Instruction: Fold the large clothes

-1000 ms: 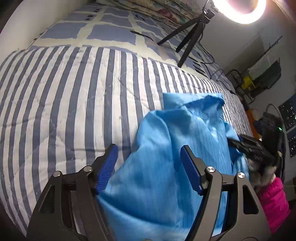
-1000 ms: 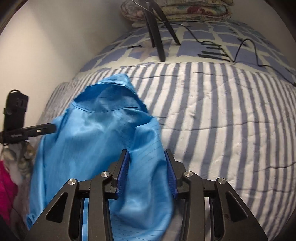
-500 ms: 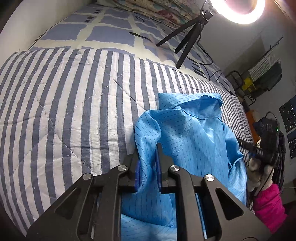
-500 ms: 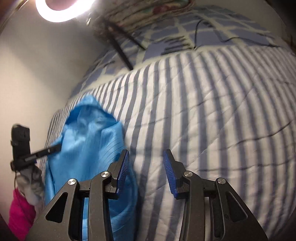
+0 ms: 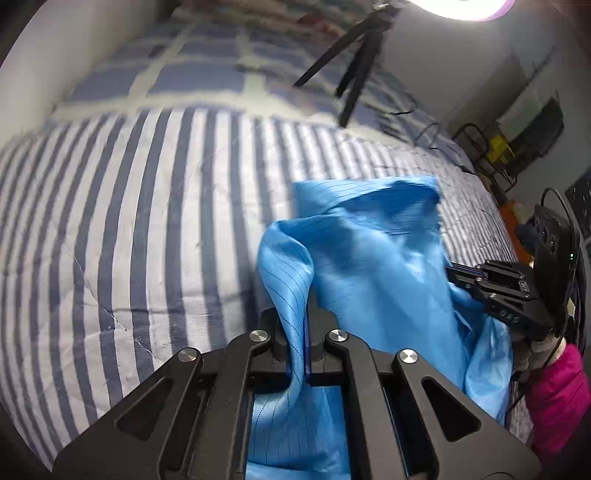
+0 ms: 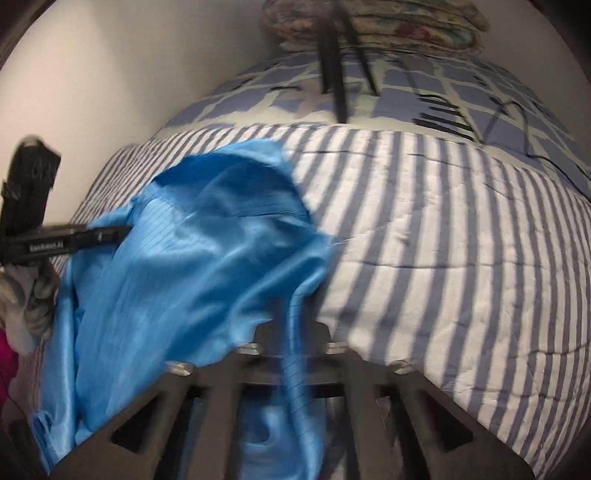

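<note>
A shiny blue garment with thin dark pinstripes (image 5: 373, 258) lies bunched on the striped bed near its front edge. My left gripper (image 5: 299, 321) is shut on a raised fold of the garment's left edge. It also shows in the right wrist view (image 6: 92, 234), reaching in from the left. My right gripper (image 6: 293, 321) is shut on a fold of the garment (image 6: 207, 236) at its right edge. It shows in the left wrist view (image 5: 461, 275) at the garment's right side. Both folds are lifted off the bed.
The bed has a blue and white striped quilt (image 5: 129, 221), with a checked cover (image 6: 461, 96) beyond it. A black tripod (image 5: 351, 62) with a ring light (image 5: 461, 7) stands on the bed. Cables (image 6: 509, 110) lie at the far right. Folded blankets (image 6: 388, 26) sit against the wall.
My left gripper closed on the garment's left fold and lifted it. My right gripper swung away, then came back and closed on the right fold.
</note>
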Motion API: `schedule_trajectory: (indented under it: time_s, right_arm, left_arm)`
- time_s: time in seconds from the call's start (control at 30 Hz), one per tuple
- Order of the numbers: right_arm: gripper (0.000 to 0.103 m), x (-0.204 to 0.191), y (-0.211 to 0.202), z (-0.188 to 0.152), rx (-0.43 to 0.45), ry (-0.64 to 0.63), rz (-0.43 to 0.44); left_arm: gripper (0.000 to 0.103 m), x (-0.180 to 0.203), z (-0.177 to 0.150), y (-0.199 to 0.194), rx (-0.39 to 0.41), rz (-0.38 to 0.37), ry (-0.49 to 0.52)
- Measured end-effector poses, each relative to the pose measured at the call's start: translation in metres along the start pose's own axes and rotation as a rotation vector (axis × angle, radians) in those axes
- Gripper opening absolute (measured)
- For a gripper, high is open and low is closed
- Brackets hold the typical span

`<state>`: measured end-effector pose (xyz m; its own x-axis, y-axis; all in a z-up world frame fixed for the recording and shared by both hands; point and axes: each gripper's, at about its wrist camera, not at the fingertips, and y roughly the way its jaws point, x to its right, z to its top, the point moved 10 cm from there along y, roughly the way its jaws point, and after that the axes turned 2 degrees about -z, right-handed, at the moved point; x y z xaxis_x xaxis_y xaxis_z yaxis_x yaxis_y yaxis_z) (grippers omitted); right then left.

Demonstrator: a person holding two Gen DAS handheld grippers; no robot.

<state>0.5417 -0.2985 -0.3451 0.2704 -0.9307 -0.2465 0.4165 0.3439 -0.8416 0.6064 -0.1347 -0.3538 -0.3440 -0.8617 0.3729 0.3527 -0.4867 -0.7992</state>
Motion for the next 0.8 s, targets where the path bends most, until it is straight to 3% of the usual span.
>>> schedule_trajectory:
  time_s: [0.1,0.27,0.47,0.63,0.8]
  right_arm:
    - [0.001,-0.010,-0.013,0.003,0.032,-0.082,-0.058]
    - [0.000,-0.008,-0.071,0.018,0.140,-0.010,-0.052]
    - [0.000,-0.037,-0.150,0.017,0.231,-0.013,-0.044]
    - [0.000,-0.067,-0.205,-0.004,0.283,-0.003,-0.056]
    - [0.000,-0.102,-0.242,-0.060,0.274,-0.011,-0.051]
  left_arm:
    - [0.000,0.009,0.003,-0.020,0.038,0.012,0.015]
    - [0.000,0.031,0.006,-0.071,0.109,-0.020,0.028]
    - [0.000,0.076,-0.013,-0.138,0.169,-0.041,0.097]
    - [0.000,0.109,-0.055,-0.189,0.205,-0.044,0.149]
    - [0.000,0.130,-0.116,-0.227,0.208,-0.033,0.208]
